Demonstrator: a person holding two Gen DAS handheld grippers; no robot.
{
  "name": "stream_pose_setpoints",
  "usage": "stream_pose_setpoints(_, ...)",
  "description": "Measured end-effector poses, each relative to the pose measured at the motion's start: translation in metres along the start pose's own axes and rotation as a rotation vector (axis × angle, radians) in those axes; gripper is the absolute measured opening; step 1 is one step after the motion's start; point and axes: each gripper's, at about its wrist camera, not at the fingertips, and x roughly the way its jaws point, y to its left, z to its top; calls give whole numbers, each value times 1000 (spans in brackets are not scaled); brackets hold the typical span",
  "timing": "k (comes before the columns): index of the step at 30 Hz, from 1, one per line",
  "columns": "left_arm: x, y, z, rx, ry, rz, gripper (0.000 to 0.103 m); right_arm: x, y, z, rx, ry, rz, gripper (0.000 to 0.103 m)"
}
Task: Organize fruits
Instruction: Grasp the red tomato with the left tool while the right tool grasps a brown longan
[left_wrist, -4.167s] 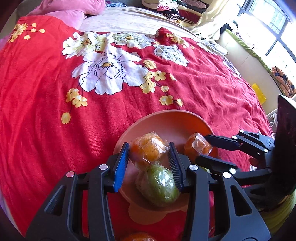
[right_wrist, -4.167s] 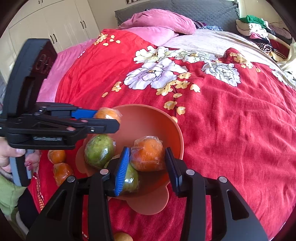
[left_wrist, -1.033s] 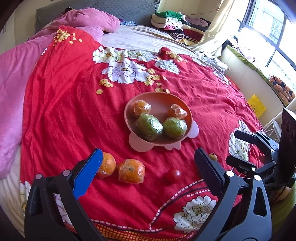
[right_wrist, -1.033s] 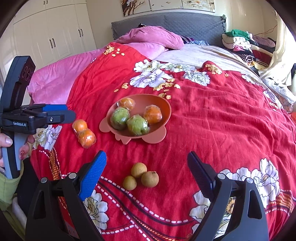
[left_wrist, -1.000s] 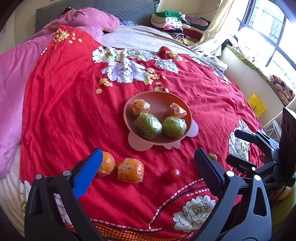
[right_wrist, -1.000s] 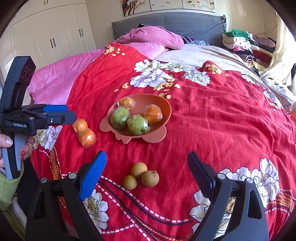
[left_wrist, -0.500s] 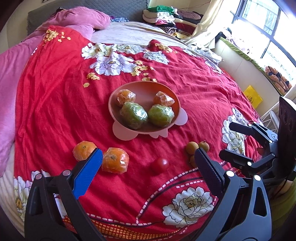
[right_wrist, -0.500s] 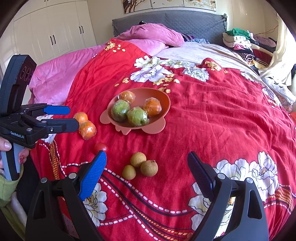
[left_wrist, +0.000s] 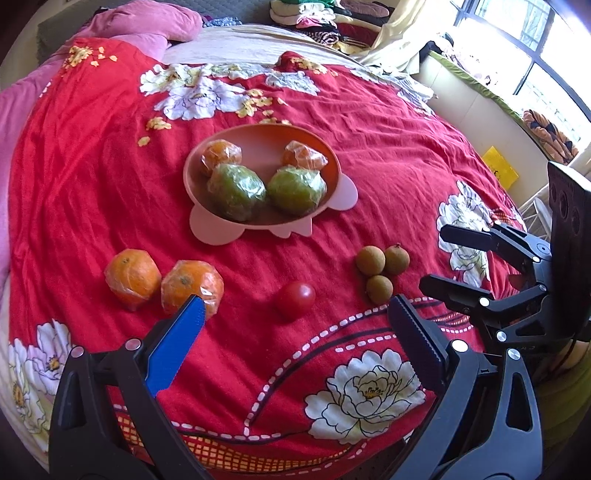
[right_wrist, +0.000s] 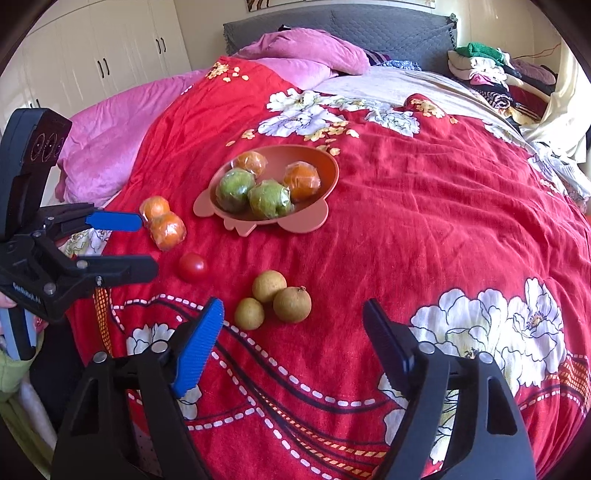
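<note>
Both of your grippers have pulled back from the bowl (left_wrist: 334, 173), which holds four wrapped fruits on the red bed cover (left_wrist: 388, 147). Your left gripper (left_wrist: 295, 314) hangs released, its jaws wide, the tomato (left_wrist: 295, 298) lying just ahead between them. Your right gripper (right_wrist: 293, 321), jaws equally spread, frames three brown fruits (right_wrist: 275, 299); two wrapped oranges (left_wrist: 164, 282) lie beside the left jaw.

"GenRobot.AI" on left gripper (right_wrist: 142, 245)
</note>
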Motion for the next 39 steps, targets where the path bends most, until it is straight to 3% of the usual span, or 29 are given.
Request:
stream_pose_setpoints(5, 10, -3, -4, 9, 20, -7, 93, 4, 0, -1, -2, 11, 12, 64)
stream_pose_setpoints(13, 21, -4, -6, 22, 47, -37, 69, 18, 0, -2, -10, 38, 38, 45)
stream_pose_setpoints(20, 27, -2, -5, 22, 52, -52, 61, 32, -2, 1, -22, 63, 60, 30)
stream_pose_setpoints(31, 41, 1, 0, 19, 64, -69, 39, 41, -10, 2, 2, 66, 95, 25)
stream_pose_setpoints(33, 45, 0, 1, 23, 69, -69, 39, 38, -10, 3, 6, 61, 96, 25)
stream_pose_setpoints(39, 50, 2, 2, 35, 74, -56, 22, 36, -12, 4, 9, 54, 95, 25)
